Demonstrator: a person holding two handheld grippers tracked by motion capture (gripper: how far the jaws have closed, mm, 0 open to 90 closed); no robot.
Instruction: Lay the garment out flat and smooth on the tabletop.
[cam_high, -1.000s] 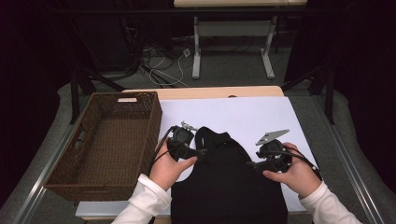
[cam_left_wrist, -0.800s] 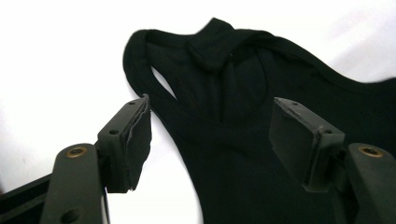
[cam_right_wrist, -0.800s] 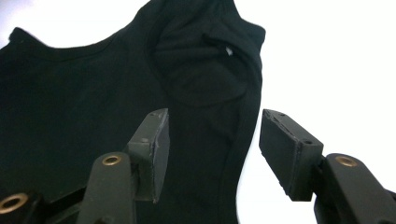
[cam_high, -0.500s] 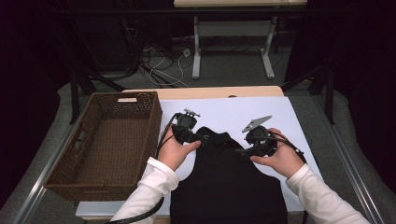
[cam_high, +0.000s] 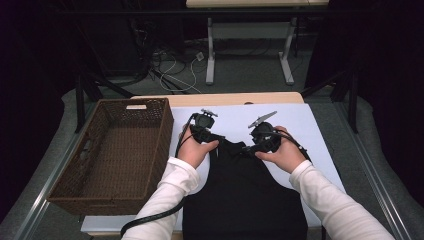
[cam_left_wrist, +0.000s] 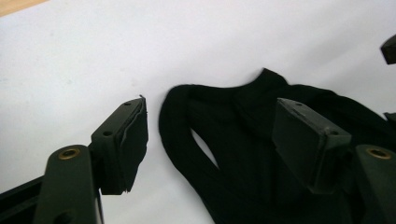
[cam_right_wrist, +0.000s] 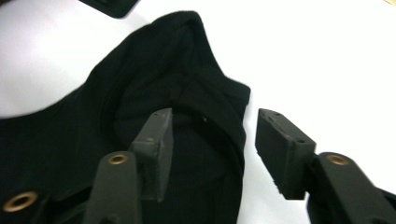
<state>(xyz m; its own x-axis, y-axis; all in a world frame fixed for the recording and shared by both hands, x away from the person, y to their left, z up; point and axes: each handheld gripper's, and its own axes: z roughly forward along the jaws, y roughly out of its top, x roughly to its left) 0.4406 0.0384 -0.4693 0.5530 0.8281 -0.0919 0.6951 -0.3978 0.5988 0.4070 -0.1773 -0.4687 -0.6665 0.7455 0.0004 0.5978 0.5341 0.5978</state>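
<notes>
Where straps loop, black ribbed garment (cam_left_wrist: 261, 154)

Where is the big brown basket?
In the high view, the brown wicker basket sits at the table's left side, beside the white sheet, just left of the left gripper.

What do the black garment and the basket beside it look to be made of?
Black garment: apparently a soft knit fabric, matte, with faint lengthwise ribs and limp folds at its strap; the exact fibre cannot be told. Basket: looks like woven wicker or rattan, dark brown, with a visible weave in its walls; it could be a synthetic imitation.
</notes>
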